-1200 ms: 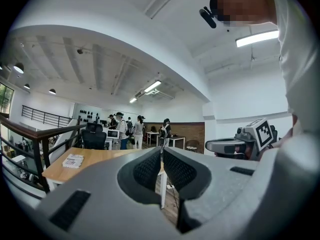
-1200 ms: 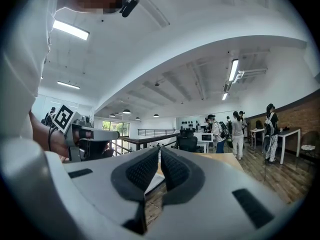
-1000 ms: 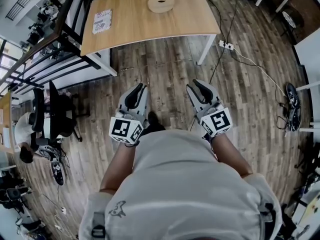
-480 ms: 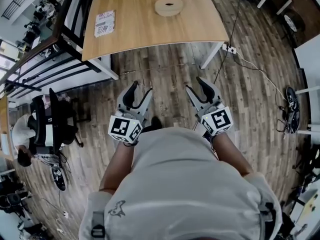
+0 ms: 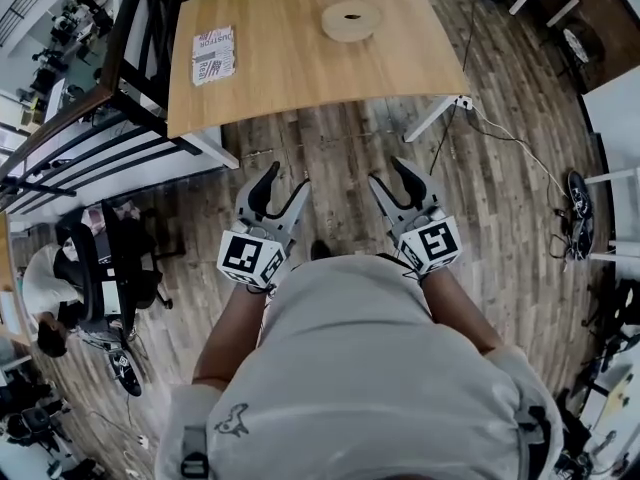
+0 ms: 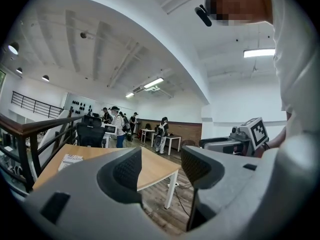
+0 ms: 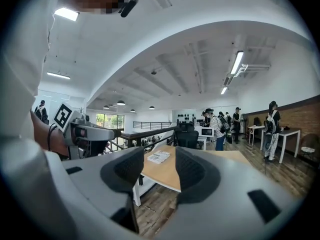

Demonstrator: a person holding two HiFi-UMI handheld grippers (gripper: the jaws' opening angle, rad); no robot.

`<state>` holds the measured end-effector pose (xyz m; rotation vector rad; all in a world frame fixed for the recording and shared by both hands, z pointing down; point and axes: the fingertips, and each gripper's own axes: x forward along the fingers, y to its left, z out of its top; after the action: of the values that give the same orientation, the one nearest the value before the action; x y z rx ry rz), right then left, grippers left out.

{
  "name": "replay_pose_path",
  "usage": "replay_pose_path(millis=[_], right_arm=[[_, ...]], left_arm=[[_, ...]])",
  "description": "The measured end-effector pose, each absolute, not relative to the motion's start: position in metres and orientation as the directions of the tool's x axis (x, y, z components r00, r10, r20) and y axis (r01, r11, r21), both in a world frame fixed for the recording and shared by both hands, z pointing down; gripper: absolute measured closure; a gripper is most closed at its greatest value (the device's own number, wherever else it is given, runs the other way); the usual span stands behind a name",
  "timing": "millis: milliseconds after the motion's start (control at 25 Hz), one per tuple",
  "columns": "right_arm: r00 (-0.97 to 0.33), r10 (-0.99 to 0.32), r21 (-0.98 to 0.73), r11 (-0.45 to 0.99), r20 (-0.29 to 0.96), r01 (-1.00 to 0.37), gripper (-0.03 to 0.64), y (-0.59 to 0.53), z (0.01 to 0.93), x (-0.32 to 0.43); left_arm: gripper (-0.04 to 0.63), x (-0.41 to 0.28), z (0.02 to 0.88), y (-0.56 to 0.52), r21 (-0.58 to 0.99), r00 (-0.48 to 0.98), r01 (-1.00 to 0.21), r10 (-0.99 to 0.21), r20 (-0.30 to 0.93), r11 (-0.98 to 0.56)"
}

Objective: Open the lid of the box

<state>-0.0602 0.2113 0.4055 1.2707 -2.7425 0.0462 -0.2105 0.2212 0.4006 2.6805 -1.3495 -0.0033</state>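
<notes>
Wooden table (image 5: 290, 83) holds the box (image 5: 351, 20) well ahead of the left gripper (image 5: 287, 178) and right gripper (image 5: 388, 173), whose jaws stand apart and empty; it is round, tan and flat.

Bright, even light from ceiling strip lights (image 7: 235, 64); sharp views, strong fisheye bending and dark corners.

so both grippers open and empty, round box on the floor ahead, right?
Not quite. The round box sits on the table, not on the floor, as the head view shows. The rest holds: the left gripper and right gripper are open and empty.
</notes>
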Motion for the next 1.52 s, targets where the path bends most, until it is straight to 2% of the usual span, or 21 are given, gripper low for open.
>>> replay_pose_path(millis=[360,680,1080,1520], right_arm=[[-0.647,-0.750,0.019,0.655,0.137,-0.755,0.411,0.178,0.415,-0.072],[-0.678,-0.727,0.016,0.683,0.111,-0.730,0.411,0.117,0.413,-0.050],[-0.702,-0.707,0.023,0.706,0.089,-0.708,0.411,0.016,0.403,0.031],[-0.681,-0.729,0.025,0.683,0.065,-0.730,0.411,-0.055,0.399,0.130]], left_arm=[[0.357,-0.218,0.409,0.192,0.137,0.603,-0.795,-0.794,0.071,-0.591],[0.357,-0.198,0.410,0.141,0.121,0.569,-0.820,-0.818,0.078,-0.559],[0.357,-0.123,0.408,0.050,0.125,0.532,-0.845,-0.843,0.081,-0.521],[0.357,-0.026,0.407,-0.023,0.102,0.564,-0.825,-0.822,0.084,-0.556]])
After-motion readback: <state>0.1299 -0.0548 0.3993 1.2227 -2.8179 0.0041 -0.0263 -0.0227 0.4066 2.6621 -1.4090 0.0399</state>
